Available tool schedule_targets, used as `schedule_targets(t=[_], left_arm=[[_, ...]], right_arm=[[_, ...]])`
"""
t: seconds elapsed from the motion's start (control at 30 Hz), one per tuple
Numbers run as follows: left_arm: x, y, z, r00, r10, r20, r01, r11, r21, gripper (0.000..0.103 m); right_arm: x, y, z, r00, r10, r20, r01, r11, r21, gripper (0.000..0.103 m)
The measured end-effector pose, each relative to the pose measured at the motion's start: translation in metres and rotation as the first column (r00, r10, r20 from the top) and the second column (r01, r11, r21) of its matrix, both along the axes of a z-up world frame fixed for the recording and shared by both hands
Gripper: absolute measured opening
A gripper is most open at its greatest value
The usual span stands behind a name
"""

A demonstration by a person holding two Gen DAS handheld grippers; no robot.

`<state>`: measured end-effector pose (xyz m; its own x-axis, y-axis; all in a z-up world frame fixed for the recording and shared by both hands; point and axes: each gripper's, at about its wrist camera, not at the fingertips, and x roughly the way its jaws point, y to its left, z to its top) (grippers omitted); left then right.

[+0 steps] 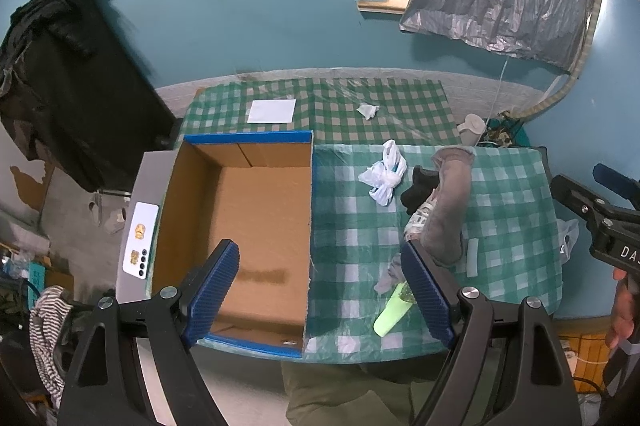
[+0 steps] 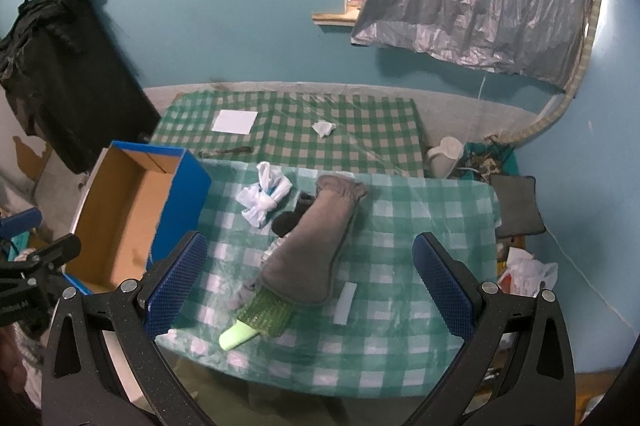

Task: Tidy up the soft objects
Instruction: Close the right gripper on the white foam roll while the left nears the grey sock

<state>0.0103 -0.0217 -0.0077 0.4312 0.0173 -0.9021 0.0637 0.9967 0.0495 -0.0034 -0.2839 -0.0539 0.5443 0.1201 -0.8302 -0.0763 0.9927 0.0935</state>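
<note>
Left hand-held gripper (image 1: 320, 290): jaws spread wide, nothing between them; left finger over the open box (image 1: 256, 201), right finger over the counter (image 1: 516, 193) beside the pile of soft things.

Right hand-held gripper (image 2: 316, 282): jaws spread wide, nothing held; it hangs above the pile, fingers either side of it and apart from it.

Box: cardboard, blue rim, nothing seen inside, at the counter's left edge (image 2: 132, 218).

Counter: green-and-white check cloth under clear film.

Soft things, all on the counter right of the box:
- grey mitt (image 2: 316, 242), lying diagonally, cuff end towards the wall, on top of the others
- black cloth (image 2: 292, 218), partly under the mitt, near its cuff
- green knit piece (image 2: 268, 314), sticking out from under the mitt's near end, with a pale green tip (image 2: 238, 336) nearest the counter's front edge
- knotted white bag (image 2: 264, 197), just left of the black cloth, between box and mitt
- small white strip (image 2: 346, 302), flat, just right of the mitt's near end

Behind: second check cloth with a white sheet (image 2: 235, 121) and a crumpled white scrap (image 2: 323, 128), well apart from the pile
</note>
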Motion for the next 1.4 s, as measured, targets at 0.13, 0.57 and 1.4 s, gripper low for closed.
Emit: schedule_targets(t=[0.13, 0.57, 1.4], left_arm=[[0.003, -0.004, -0.01, 1.0, -0.01, -0.017, 0.01, 1.0, -0.004, 0.085], [0.026, -0.044, -0.055, 0.988, -0.129, -0.089, 0.136, 0.988, 0.07, 0.085], [0.053, -0.069, -0.141, 0.968, -0.146, -0.203, 0.152, 0.988, 0.016, 0.085]], right_arm=[[0.003, -0.016, -0.016, 0.999, -0.014, -0.036, 0.014, 1.0, 0.007, 0.102], [0.014, -0.054, -0.075, 0.989, -0.044, -0.141, 0.036, 0.998, -0.056, 0.102], [0.033, -0.048, -0.216, 0.928, -0.045, -0.37, 0.018, 0.997, -0.075, 0.088]])
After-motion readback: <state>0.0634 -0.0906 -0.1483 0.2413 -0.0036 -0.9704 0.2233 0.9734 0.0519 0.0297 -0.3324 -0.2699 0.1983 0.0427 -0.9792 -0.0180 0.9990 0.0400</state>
